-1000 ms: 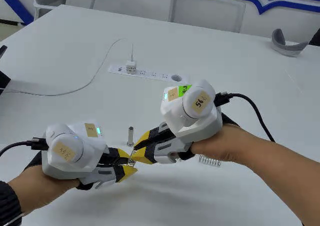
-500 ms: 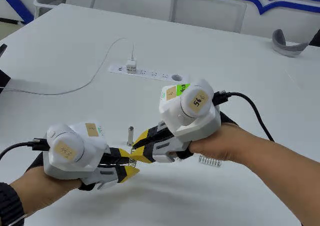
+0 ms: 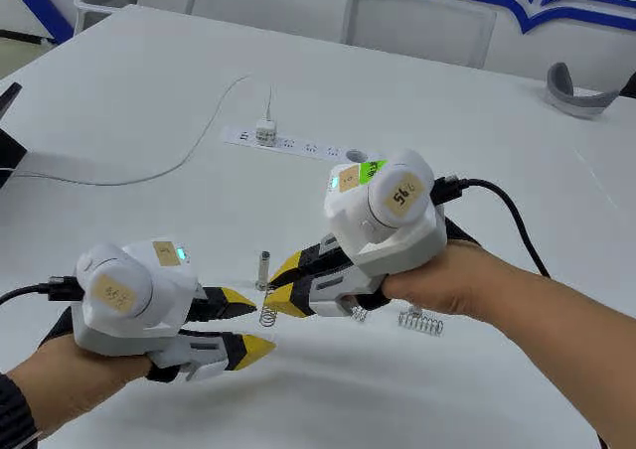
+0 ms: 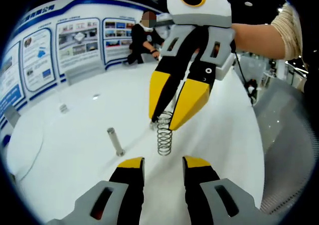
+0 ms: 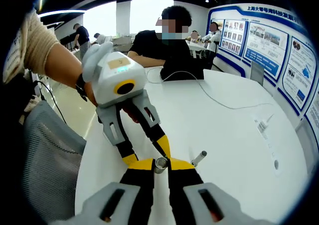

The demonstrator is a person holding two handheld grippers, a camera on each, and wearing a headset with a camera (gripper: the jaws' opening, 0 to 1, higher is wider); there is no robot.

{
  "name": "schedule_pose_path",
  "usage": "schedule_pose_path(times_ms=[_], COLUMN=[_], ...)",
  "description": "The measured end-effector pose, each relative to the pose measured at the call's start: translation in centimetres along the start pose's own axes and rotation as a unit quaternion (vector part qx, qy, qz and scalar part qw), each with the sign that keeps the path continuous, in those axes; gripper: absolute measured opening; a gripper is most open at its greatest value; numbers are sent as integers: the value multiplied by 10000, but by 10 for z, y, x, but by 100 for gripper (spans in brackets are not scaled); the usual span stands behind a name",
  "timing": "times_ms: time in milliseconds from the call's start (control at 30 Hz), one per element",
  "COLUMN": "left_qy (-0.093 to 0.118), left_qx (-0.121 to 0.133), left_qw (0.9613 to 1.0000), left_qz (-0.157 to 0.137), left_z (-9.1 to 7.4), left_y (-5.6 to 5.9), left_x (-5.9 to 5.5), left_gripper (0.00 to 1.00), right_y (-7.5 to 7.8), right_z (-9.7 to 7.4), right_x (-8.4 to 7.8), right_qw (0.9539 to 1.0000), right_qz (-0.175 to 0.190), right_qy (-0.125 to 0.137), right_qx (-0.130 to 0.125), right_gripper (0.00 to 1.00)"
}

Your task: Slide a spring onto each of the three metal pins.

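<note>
My left claw (image 4: 163, 161) has drawn back, spread; my right claw (image 4: 165, 121) alone pinches the spring (image 4: 164, 138), not yet on the pin (image 4: 115, 141).

Tan sticker (image 3: 400, 193) on the round cap of the right gripper (image 3: 270, 298), handwritten digits reading roughly 95, smaller tan label (image 3: 348, 179) beside it, mark illegible, tan tag (image 3: 115, 295) on the left gripper (image 3: 261, 325), scrawl unreadable, far wall banner (image 5: 254, 17), white Chinese characters too small to read

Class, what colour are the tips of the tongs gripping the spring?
Yellow tips on the right tongs; clearest in the left gripper view.
</note>
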State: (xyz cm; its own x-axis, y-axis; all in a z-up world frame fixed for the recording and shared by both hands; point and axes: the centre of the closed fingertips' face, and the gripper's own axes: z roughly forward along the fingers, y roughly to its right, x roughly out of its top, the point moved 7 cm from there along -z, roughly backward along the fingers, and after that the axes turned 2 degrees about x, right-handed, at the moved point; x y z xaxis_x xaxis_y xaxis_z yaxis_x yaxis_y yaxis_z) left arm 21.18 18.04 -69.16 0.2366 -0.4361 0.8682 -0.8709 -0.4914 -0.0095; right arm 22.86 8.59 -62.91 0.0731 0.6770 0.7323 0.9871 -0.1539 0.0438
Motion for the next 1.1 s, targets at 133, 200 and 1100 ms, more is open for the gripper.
schedule_pose_path(times_ms=[133, 200, 1100], left_qy=[45, 57, 103], left_qx=[101, 133, 296], left_qw=[9999, 9998, 9991], left_qz=[-79, -122, -269], left_z=[-2, -3, -11], left_y=[-3, -4, -6], left_x=[-1, -1, -5], left_gripper=[37, 40, 51], right_y=[4, 6, 55], right_z=[-3, -5, -9], right_x=[3, 4, 26], right_qw=[10000, 10000, 9978], right_qz=[-5, -6, 61], right_qy=[17, 26, 218], right_qx=[-48, -76, -618], right_gripper=[11, 11, 11])
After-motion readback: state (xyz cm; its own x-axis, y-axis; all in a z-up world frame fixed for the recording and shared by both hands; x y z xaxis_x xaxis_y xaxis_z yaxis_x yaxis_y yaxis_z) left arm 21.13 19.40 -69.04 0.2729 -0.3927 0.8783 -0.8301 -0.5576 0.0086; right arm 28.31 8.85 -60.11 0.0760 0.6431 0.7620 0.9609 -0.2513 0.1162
